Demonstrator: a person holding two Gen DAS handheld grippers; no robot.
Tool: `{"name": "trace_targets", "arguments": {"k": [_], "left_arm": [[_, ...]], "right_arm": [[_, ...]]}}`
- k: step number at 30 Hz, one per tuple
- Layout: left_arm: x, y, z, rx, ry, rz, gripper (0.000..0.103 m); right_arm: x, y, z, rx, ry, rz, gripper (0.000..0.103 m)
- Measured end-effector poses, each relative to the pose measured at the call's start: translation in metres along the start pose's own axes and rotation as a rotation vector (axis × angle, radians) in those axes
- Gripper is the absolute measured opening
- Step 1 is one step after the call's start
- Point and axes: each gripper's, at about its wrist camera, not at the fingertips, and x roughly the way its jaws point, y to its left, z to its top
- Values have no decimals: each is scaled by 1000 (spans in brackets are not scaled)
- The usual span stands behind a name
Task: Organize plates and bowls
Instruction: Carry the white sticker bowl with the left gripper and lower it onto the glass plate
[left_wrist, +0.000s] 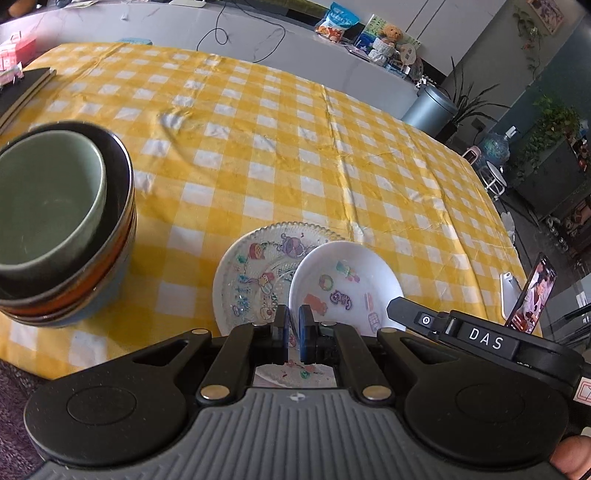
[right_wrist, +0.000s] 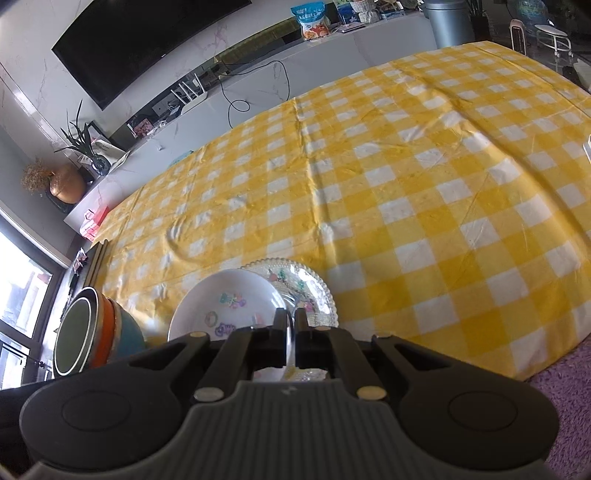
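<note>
A small white dish (left_wrist: 347, 284) (right_wrist: 221, 306) with cartoon stickers hangs tilted over a clear glass plate (left_wrist: 247, 280) (right_wrist: 314, 291) that lies flat on the yellow checked cloth. My left gripper (left_wrist: 293, 314) is shut on the dish's left rim, one blue pad inside and one outside. My right gripper (right_wrist: 291, 317) (left_wrist: 397, 304) is shut on the dish's opposite rim, whose thin wall shows between its fingers. To the left stands a stack of bowls (left_wrist: 62, 229) (right_wrist: 96, 332): a green one nested in dark, orange and blue ones.
A phone on a stand (left_wrist: 532, 295) sits at the table's right near corner. Dark books (left_wrist: 22, 88) lie at the far left. The tablecloth's near edge (right_wrist: 517, 369) drops to a purple rug (right_wrist: 565, 406). A low counter with cables, snacks and a bin runs behind.
</note>
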Motion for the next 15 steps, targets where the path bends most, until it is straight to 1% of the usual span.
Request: {"name": "trace_targets", "arguments": {"k": [3, 7, 12, 15], "left_arm": [[4, 3, -2, -10, -6, 25, 5], [8, 7, -3, -34, -16, 36, 5], [16, 9, -3, -37, -22, 51, 5], [21, 9, -3, -21, -21, 60, 5]], "right_arm": [[7, -2, -3, 10, 14, 8, 1], [16, 2, -5, -3, 8, 4, 1], [25, 7, -5, -36, -2, -11, 1], [30, 6, -5, -45, 3, -18, 1]]}}
